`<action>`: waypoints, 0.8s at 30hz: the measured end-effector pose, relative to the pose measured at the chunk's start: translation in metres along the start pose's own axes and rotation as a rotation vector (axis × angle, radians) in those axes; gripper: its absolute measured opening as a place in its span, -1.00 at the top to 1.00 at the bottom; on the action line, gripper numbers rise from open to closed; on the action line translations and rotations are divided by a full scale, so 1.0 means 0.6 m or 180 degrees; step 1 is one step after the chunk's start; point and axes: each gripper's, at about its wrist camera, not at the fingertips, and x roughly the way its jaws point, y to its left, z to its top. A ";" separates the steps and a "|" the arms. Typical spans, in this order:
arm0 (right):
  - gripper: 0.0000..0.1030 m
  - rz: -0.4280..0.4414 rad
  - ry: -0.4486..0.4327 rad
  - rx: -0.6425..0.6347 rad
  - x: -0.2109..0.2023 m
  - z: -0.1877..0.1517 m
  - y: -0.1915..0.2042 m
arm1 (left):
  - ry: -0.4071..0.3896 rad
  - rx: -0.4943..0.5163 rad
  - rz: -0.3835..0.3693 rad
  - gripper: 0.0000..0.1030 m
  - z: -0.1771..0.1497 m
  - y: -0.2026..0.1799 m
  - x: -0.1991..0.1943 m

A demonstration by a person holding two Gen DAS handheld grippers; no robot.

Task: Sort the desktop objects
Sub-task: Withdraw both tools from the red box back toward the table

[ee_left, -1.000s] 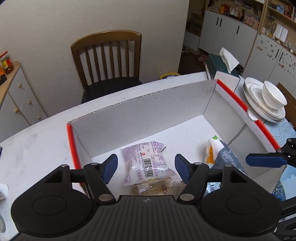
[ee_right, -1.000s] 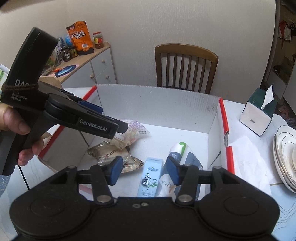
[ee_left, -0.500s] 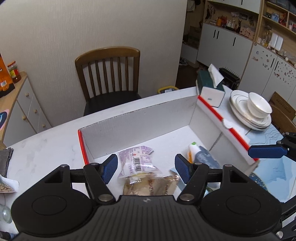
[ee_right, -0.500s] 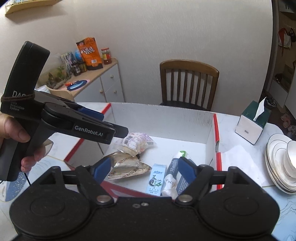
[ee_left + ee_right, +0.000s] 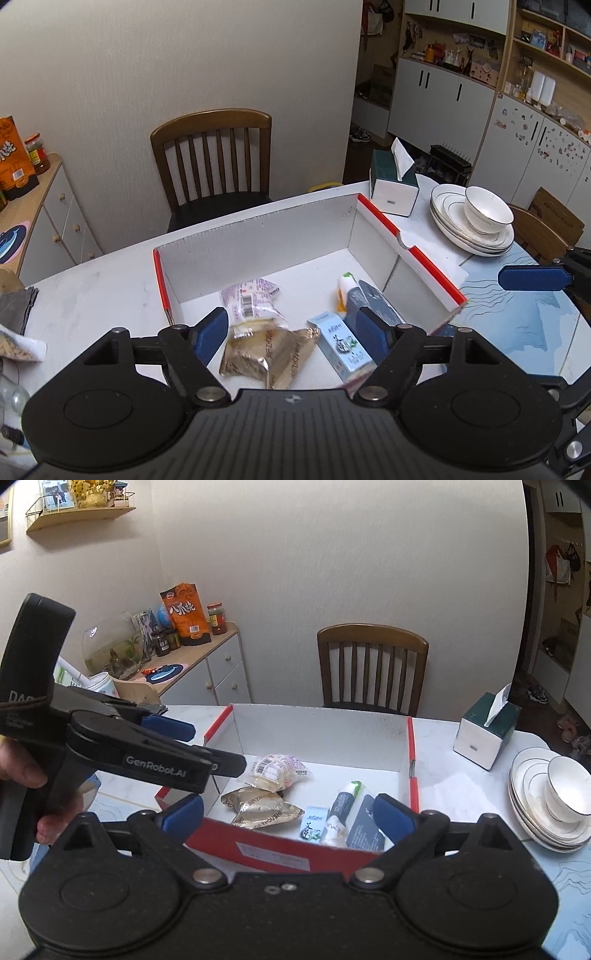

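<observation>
Left wrist: the left gripper (image 5: 290,334), jaws opening and empty, has pulled back from the cardboard box (image 5: 258,240), which now shows whole. Two snack packets (image 5: 255,299) lie inside.

Right wrist: the right gripper (image 5: 288,818) opens wider, empty; one chair (image 5: 373,664) stands behind the white table (image 5: 461,786).

"GenRobot.AI" stands on the left tongs (image 5: 207,749); "ZHOUSHI" on the gold packet (image 5: 262,808).

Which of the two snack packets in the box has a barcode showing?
The pale purple-and-white packet, lying nearer the box's back wall; the golden-brown packet overlapping its front edge shows only lettering.
</observation>
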 end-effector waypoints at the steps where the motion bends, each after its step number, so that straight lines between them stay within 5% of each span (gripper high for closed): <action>1: -0.93 0.0000 -0.0007 0.0006 -0.005 -0.003 0.000 | -0.0011 -0.0008 0.0006 -0.50 -0.003 -0.003 -0.006; 14: -0.97 0.0062 -0.0084 0.0026 -0.080 -0.046 -0.014 | -0.0136 -0.0095 -0.0005 -0.58 -0.064 -0.055 -0.083; 22: -0.97 0.0109 -0.0034 0.0038 -0.123 -0.085 -0.036 | -0.0165 -0.0195 -0.0014 -0.79 -0.111 -0.094 -0.121; 24: -0.97 0.0105 -0.0011 0.0030 -0.134 -0.097 -0.040 | -0.0162 -0.0226 -0.0004 -1.00 -0.126 -0.102 -0.127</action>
